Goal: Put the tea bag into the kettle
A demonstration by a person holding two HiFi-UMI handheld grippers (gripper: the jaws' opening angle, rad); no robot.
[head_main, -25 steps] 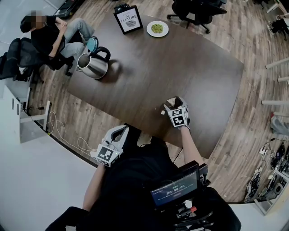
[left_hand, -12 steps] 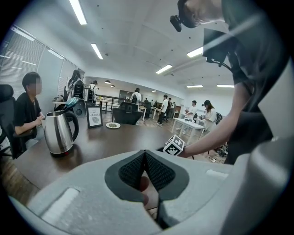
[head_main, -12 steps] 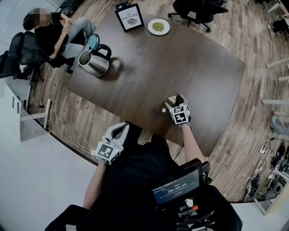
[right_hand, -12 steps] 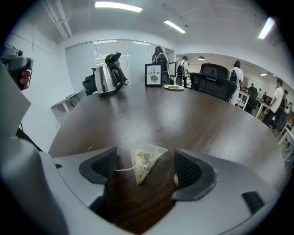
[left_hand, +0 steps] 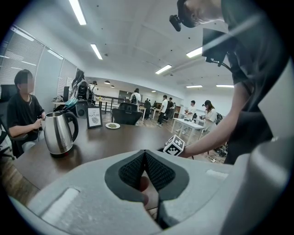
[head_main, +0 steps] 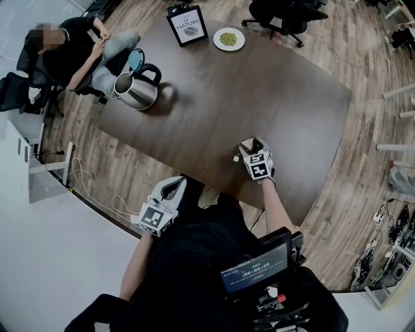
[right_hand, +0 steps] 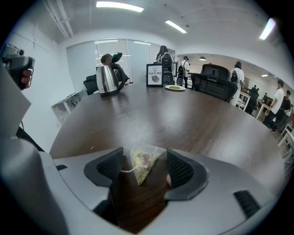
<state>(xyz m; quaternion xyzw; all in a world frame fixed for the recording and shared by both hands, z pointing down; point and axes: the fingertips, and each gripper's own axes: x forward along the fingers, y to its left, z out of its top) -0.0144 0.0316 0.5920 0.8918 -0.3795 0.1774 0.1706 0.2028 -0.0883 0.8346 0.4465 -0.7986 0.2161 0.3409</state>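
Note:
The tea bag [right_hand: 142, 165], a clear pyramid of yellowish leaves with a white string, lies on the dark table [head_main: 259, 84] near its front edge. My right gripper [right_hand: 144, 169] [head_main: 251, 143] straddles it. Its jaws have just been closing, with the bag between them. A gap remains on each side of the bag, so the gripper is open. The steel kettle [head_main: 135, 92] [right_hand: 106, 79] [left_hand: 58, 133] stands at the far left corner with its lid up. My left gripper [head_main: 173, 186] [left_hand: 144, 158] hangs shut off the table's near edge, holding nothing.
A framed sign [head_main: 183, 26] and a white plate of green food [head_main: 228, 39] stand at the table's far end. A seated person [head_main: 71, 52] is close beside the kettle. Office chairs [head_main: 279, 13] stand beyond the table.
Both grippers and the kettle keep their places; only the view shifts slightly.

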